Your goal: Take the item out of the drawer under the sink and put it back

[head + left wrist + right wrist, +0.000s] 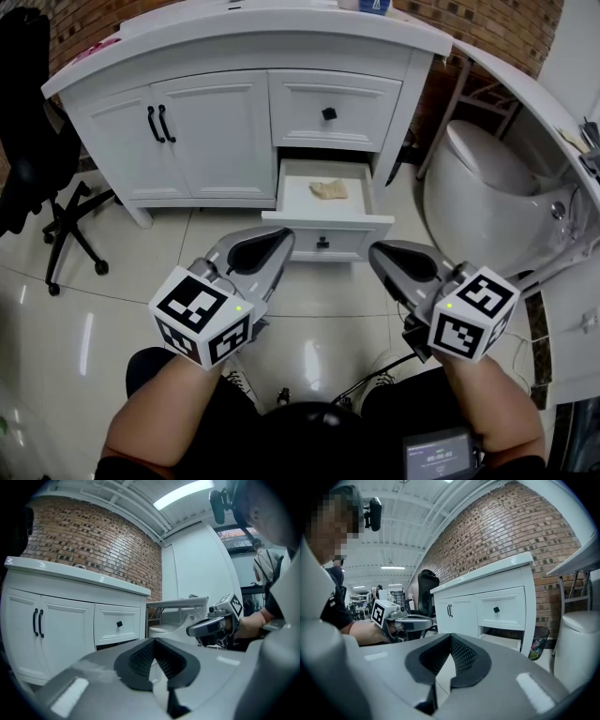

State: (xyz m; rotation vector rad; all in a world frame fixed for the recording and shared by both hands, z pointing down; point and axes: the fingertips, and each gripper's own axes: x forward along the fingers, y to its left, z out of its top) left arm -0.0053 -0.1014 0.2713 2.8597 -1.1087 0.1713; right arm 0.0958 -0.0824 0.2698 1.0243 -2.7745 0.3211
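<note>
Head view puts the crumpled tan item (329, 190) at 12 o'clock in the open drawer (298, 199); it looks light and limp, so I'd pinch a raised fold, with left gripper (279, 242) and right gripper (379, 253) both closed, empty

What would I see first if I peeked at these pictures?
Two grippers with black-and-white square cubes fill the front, the left gripper and the right gripper, both shut and empty. Just past them, the bottom drawer of the white cabinet is pulled open with a crumpled tan thing lying inside. A white toilet stands at the right.
</note>
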